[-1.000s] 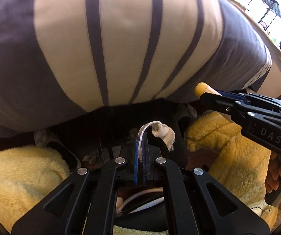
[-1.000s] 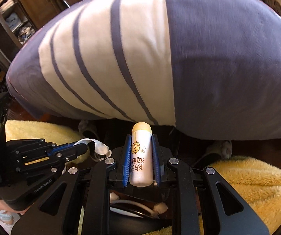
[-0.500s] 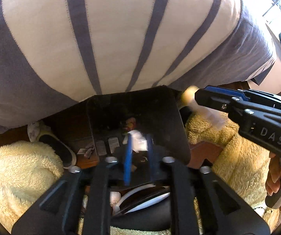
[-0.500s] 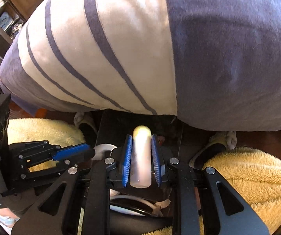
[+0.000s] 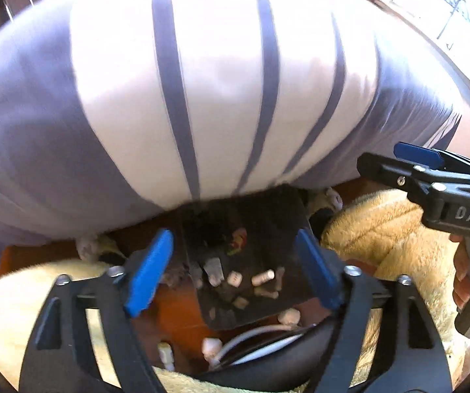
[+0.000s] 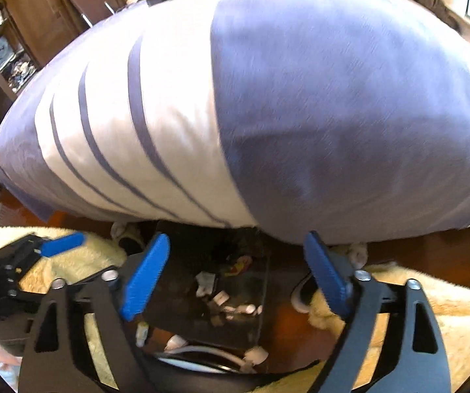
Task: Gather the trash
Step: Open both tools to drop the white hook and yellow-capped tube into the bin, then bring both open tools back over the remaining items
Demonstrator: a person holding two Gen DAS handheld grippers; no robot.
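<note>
Both loads were released: left gripper (image 5: 235, 270) and right gripper (image 6: 235, 273), jaws opening and empty, over bin (image 5: 267, 216) at lower centre; trash (image 5: 262, 276) deposited.

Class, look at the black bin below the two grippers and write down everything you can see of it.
The black bin is a dark, straight-walled rectangular container, plastic by its look, standing open-topped on the brown floor. Its far edge runs under the striped bedding. Small scraps lie on its bottom: pale cylinders and paper bits, plus a red-and-green wrapper. Yellow fleece lies on both sides. Nothing grips it.
</note>
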